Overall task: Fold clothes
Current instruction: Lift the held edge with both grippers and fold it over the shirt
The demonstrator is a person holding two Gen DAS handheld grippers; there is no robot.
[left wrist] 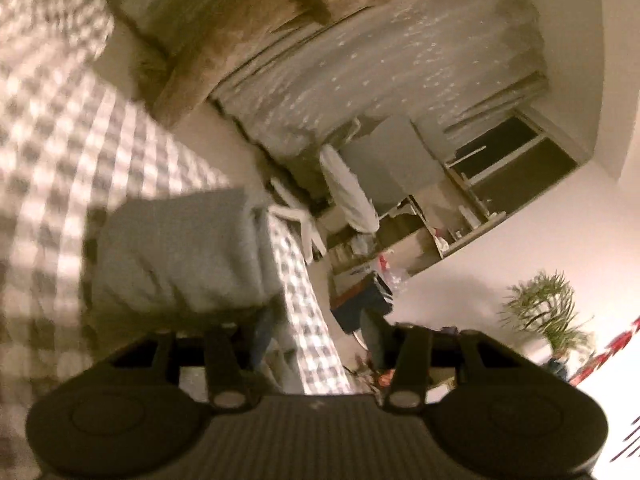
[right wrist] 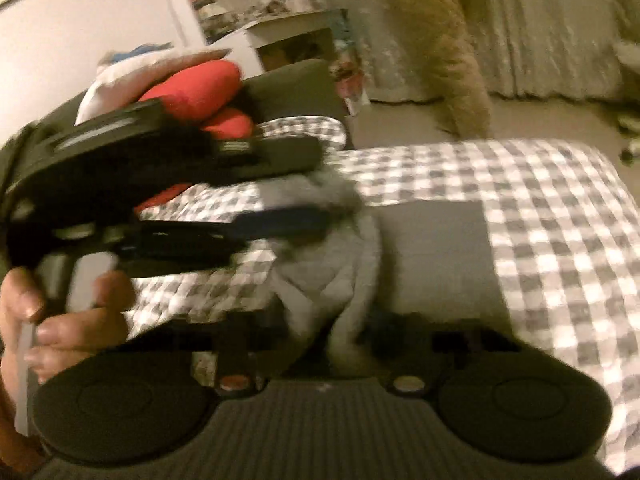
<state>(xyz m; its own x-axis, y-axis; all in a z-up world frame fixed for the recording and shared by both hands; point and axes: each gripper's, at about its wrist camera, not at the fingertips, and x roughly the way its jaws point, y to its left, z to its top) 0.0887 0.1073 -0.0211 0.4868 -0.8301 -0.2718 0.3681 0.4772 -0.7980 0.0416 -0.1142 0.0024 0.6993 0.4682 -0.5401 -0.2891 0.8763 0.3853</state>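
A grey garment [left wrist: 180, 248] lies partly folded on the checked bedspread [left wrist: 60, 140]. In the right wrist view its flat darker part [right wrist: 436, 256] rests on the bedspread [right wrist: 560, 208], and a lighter bunched edge [right wrist: 332, 264] rises at its left side. My left gripper [left wrist: 318, 332] is open at the garment's near edge. From the right wrist view a hand [right wrist: 60, 320] holds that left gripper [right wrist: 316, 184], and a tuft of grey cloth sits at its tips. My right gripper [right wrist: 310, 336] stands open with the bunched cloth lying between its fingers. Both views are blurred.
Red cushions [right wrist: 196, 88] and a white cloth lie at the bed's far left. A brown fleece [right wrist: 440, 40] hangs before grey curtains [left wrist: 360, 60]. Past the bed's edge stand cluttered shelves [left wrist: 500, 184], a potted plant [left wrist: 548, 304] and bare floor [right wrist: 400, 120].
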